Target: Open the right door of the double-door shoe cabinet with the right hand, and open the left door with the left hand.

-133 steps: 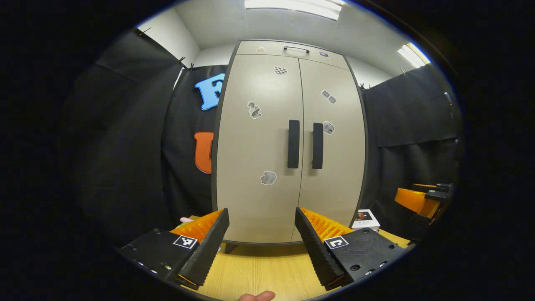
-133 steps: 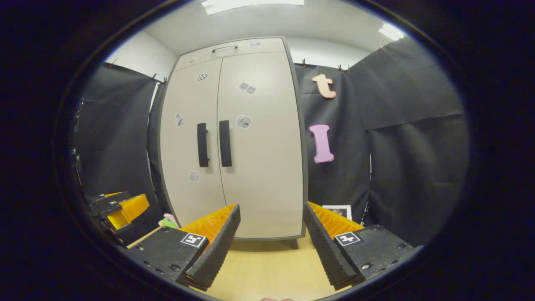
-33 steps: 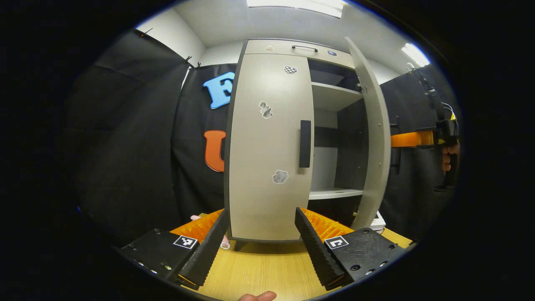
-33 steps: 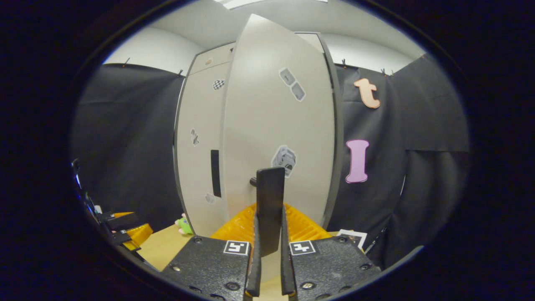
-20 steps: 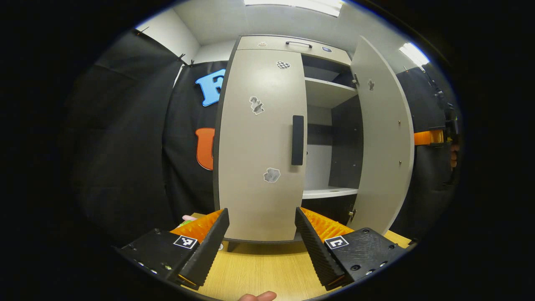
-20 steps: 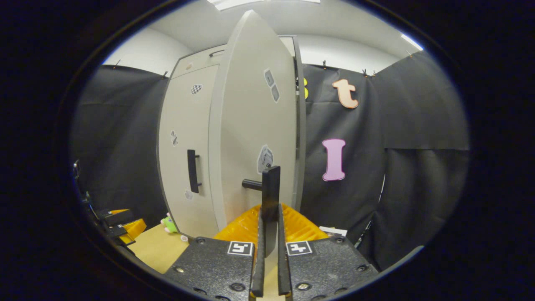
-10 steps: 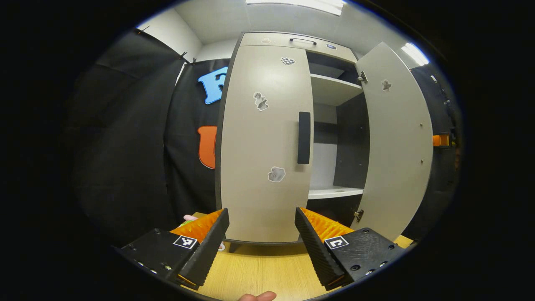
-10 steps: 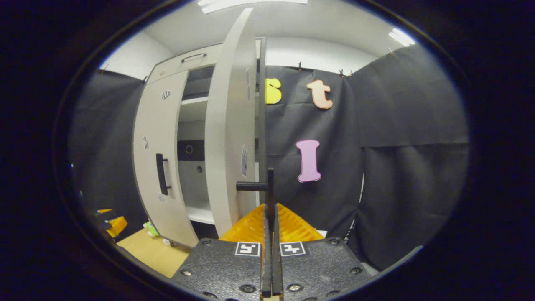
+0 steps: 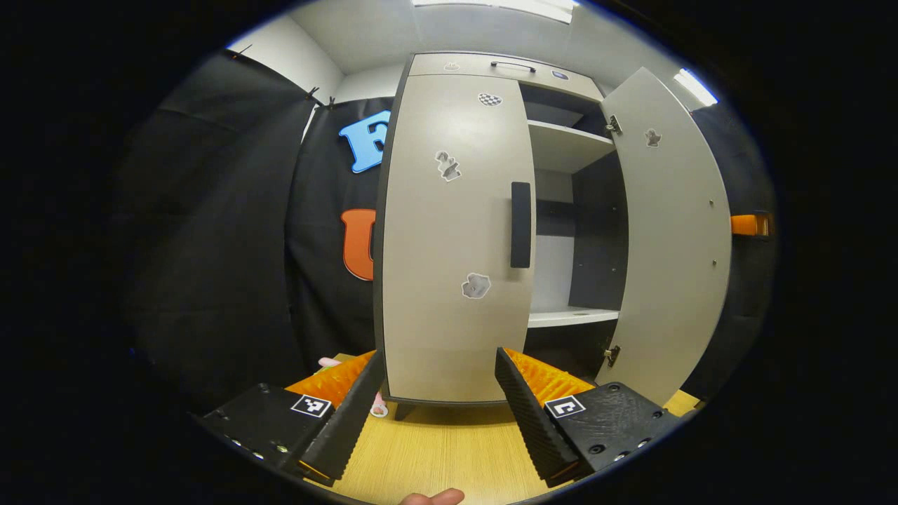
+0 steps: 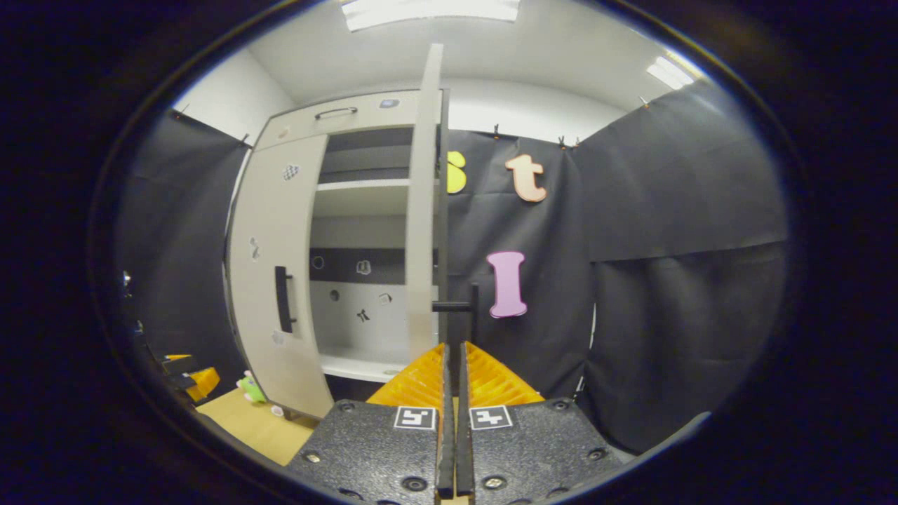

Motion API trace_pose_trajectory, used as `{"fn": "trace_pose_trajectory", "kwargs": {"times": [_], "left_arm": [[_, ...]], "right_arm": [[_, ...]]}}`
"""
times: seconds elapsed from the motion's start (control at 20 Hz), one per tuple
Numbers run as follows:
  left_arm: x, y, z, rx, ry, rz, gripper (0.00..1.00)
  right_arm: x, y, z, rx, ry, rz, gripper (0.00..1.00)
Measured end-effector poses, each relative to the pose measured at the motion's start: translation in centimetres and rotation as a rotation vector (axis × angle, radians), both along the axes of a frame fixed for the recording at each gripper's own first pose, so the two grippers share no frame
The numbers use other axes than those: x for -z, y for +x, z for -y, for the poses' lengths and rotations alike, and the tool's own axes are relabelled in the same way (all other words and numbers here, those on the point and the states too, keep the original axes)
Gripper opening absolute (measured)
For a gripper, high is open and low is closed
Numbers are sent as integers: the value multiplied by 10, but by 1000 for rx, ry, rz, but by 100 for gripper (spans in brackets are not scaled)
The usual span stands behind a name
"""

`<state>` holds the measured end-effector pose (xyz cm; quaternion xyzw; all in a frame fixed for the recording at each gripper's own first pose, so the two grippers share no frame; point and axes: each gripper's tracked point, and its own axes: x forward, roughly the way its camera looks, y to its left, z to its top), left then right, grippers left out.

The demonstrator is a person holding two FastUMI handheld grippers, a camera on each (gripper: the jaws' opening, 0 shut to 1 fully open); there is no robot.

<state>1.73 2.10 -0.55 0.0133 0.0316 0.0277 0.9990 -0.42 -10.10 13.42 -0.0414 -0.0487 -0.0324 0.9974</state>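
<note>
The beige double-door shoe cabinet [image 9: 449, 63] stands on a wooden table. Its left door [image 9: 449, 210] is closed, with a dark vertical handle [image 9: 520, 224] at its right edge. The right door [image 9: 673, 238] is swung wide open, showing shelves inside. My left gripper [image 9: 439, 354] is open and well short of the left door, with nothing between its fingers. In the right gripper view the right door [image 10: 424, 210] appears edge-on. My right gripper [image 10: 452, 347] is shut on that door's handle [image 10: 474, 308]. A bit of the right gripper [image 9: 747, 224] pokes out past the open door.
Black cloth walls close in both sides. The wooden table [image 9: 435, 456] runs in front of the cabinet. A small green toy [image 10: 249, 386] lies at the cabinet's left foot, near the left gripper [image 10: 186, 375]. A fingertip [image 9: 431, 496] shows at the lower edge.
The right gripper, shut on its handle, has swung the right door further out, from part open to edge-on. The left gripper has hardly moved and stays open.
</note>
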Motion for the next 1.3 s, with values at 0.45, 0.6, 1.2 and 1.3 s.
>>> {"fn": "trace_pose_trajectory", "kwargs": {"times": [0.45,0.6,1.2,1.3], "left_arm": [[-8,-13,19,60,17,37,95],[-9,-18,24,80,18,46,95],[-43,8,30,130,30,64,95],[-66,27,39,155,72,108,95]], "right_arm": [[40,-2,-79,-76,-63,-6,47],[51,6,-90,-92,-52,-37,73],[85,26,-80,-116,92,-119,100],[85,26,-78,-102,86,-118,100]]}}
